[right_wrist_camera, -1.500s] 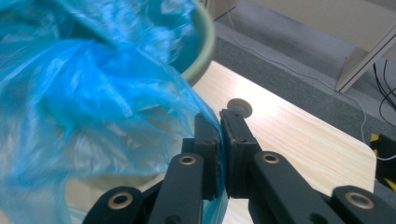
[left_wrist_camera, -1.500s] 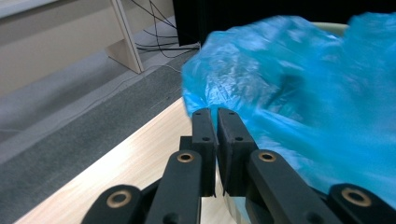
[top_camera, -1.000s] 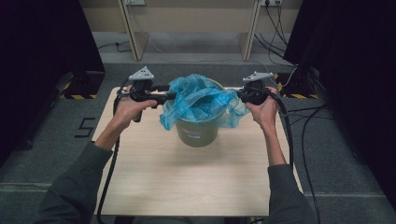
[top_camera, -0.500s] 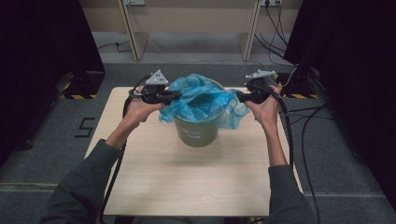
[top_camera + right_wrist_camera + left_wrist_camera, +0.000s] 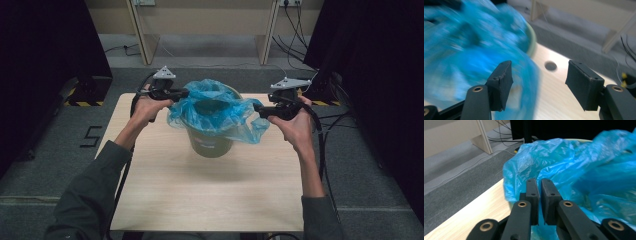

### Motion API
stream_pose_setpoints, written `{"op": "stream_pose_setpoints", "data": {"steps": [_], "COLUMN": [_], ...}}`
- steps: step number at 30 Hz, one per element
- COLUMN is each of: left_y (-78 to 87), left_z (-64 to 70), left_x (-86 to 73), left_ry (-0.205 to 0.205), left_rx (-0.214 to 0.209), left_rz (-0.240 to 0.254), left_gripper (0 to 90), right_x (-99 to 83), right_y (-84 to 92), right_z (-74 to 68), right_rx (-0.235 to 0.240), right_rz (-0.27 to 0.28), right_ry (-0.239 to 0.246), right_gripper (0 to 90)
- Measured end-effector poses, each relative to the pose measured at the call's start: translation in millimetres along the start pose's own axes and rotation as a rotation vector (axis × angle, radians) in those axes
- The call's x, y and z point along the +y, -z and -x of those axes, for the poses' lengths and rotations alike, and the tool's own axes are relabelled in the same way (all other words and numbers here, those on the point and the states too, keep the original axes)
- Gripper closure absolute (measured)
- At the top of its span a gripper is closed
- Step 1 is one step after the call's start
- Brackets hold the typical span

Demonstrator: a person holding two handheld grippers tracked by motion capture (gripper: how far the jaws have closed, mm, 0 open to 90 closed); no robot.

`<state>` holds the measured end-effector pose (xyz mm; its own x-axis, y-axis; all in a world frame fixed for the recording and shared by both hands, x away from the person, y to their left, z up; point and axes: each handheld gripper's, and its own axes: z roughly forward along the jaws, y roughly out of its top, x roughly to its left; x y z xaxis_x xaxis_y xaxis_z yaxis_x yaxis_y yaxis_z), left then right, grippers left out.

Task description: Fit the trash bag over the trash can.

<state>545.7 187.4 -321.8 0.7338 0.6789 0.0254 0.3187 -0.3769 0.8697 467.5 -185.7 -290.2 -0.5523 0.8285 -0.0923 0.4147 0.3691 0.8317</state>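
Left gripper view: my left gripper (image 5: pixel 539 182) is pinching the blue bin liner (image 5: pixel 574 162) at the bucket's (image 5: pixel 210 142) rim; my right gripper (image 5: pixel 539 85) is opening, nothing between its jaws. Liner is draped over, far side unsettled.

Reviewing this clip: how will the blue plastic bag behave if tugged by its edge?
The blue plastic bag looks thin and crinkled, so probably floppy and very light. It drapes loosely over the bucket rim, so a tug may slide it off. The film looks glossy, perhaps slippery between pads.
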Motion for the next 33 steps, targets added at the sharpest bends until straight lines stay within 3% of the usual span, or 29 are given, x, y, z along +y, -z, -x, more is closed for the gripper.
{"op": "stream_pose_setpoints", "data": {"steps": [1, 2, 4, 6, 9, 11, 14, 15, 16, 17, 19, 20, 22, 24, 25, 28, 30, 31, 32, 33], "left_y": [-0.5, -0.5, -0.9, -1.8, -2.8, -4.1, -4.8, -5.3, -5.3, -5.6, -5.6, -5.6, -4.4, -3.7, -2.5, -0.1, 2.4, 3.7, 3.7, 4.1], "left_z": [-3.8, -3.8, -5.7, -0.7, 4.5, 7.1, 8.5, 11.2, 11.2, 13.4, 14.6, 14.6, 14.2, 14.0, 13.4, 11.4, 8.8, 6.3, 6.3, 4.0], "left_x": [-1.9, -1.9, -2.8, -0.7, 1.8, 4.5, 5.3, 5.9, 5.9, 6.2, 6.8, 6.8, 7.2, 6.9, 7.1, 7.2, 7.3, 7.0, 7.0, 6.3], "left_ry": [0.008, 0.008, 0.013, 0.009, -0.015, -0.016, -0.013, -0.013, -0.013, -0.019, -0.020, -0.020, -0.016, -0.018, -0.019, -0.017, -0.017, -0.006, -0.006, 0.012], "left_rx": [0.004, 0.004, 0.004, -0.008, -0.009, -0.003, -0.002, -0.015, -0.015, -0.021, -0.024, -0.024, -0.025, -0.024, -0.022, -0.020, -0.014, -0.013, -0.013, -0.018], "left_rz": [-0.003, -0.003, -0.004, 0.003, -0.005, -0.007, -0.006, -0.005, -0.005, -0.007, -0.005, -0.005, 0.002, 0.000, 0.000, 0.004, 0.006, 0.013, 0.013, 0.019], "left_gripper": [84.4, 84.4, 84.4, 84.3, 84.0, 83.8, 83.6, 83.6, 83.5, 83.4, 83.0, 82.8, 82.6, 82.2, 82.0, 82.0, 82.0, 82.0, 82.0, 82.0], "right_x": [-9.2, -12.1, -15.5, -18.1, -13.4, -2.9, -0.2, -0.2, -0.2, -1.3, -4.2, -4.2, -9.5, -14.7, -18.0, -21.0, -23.0, -24.1, -24.1, -24.6], "right_y": [-7.1, -9.1, -11.0, -7.7, -0.1, 15.6, 22.1, 27.2, 27.2, 29.3, 24.8, 24.8, 13.0, -0.1, -10.6, -18.0, -20.5, -20.7, -20.7, -20.3], "right_z": [9.3, 11.6, 13.9, 10.7, 4.9, -3.7, -9.8, -19.3, -19.3, -29.5, -46.2, -46.2, -63.5, -74.1, -78.2, -76.7, -72.0, -67.1, -67.1, -64.9], "right_rx": [0.014, 0.019, 0.017, 0.043, 0.062, 0.086, 0.087, 0.092, 0.092, 0.117, 0.148, 0.148, 0.151, 0.135, 0.097, 0.087, 0.115, 0.138, 0.138, 0.137], "right_rz": [-0.009, -0.010, -0.007, 0.037, 0.077, 0.132, 0.144, 0.148, 0.148, 0.160, 0.146, 0.146, 0.109, 0.071, 0.025, 0.012, 0.023, 0.029, 0.029, 0.037], "right_ry": [-0.059, -0.077, -0.086, -0.101, -0.097, -0.082, -0.062, -0.038, -0.038, -0.024, -0.021, -0.021, -0.005, 0.010, 0.037, 0.038, 0.033, 0.041, 0.041, 0.047], "right_gripper": [37.7, 38.2, 38.1, 37.2, 36.4, 35.1, 34.9, 35.1, 35.1, 35.7, 35.5, 35.5, 34.1, 33.3, 33.6, 40.7, 54.6, 68.4, 68.4, 75.4]}}
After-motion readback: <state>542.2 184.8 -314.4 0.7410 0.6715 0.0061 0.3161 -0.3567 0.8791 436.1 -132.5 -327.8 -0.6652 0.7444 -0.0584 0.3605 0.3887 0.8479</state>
